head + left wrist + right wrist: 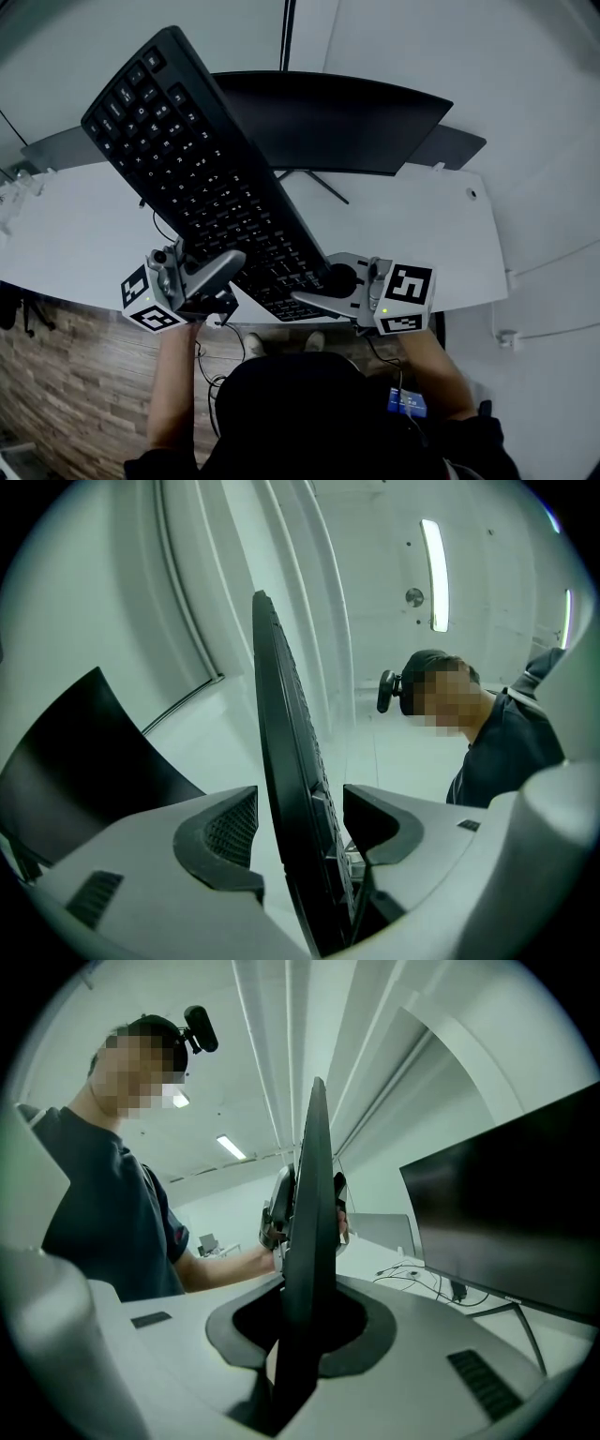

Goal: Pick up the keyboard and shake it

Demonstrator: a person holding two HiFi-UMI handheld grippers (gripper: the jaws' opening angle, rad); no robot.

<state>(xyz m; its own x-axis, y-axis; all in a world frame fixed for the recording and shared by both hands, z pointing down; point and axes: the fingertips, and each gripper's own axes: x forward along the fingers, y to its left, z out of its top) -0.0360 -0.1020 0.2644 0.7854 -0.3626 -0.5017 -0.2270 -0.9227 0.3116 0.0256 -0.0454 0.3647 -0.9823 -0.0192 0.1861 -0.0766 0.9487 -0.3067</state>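
The black keyboard (206, 178) is lifted off the white desk (441, 234) and tilts up and away to the left, keys facing me. My left gripper (230, 281) grips its near left edge, and my right gripper (323, 291) grips its near right end. In the left gripper view the keyboard (286, 761) stands edge-on between the wide-set pads of the left gripper (300, 822), which both touch it. The right gripper view shows the right gripper (302, 1321) clamped tight on the keyboard's thin edge (309, 1241), with the other gripper at the far end.
A dark curved monitor (328, 122) stands on the desk behind the raised keyboard and also shows at the right of the right gripper view (525, 1213). Cables trail on the desk under the keyboard. A wood-patterned floor (66, 375) lies below the desk's near edge.
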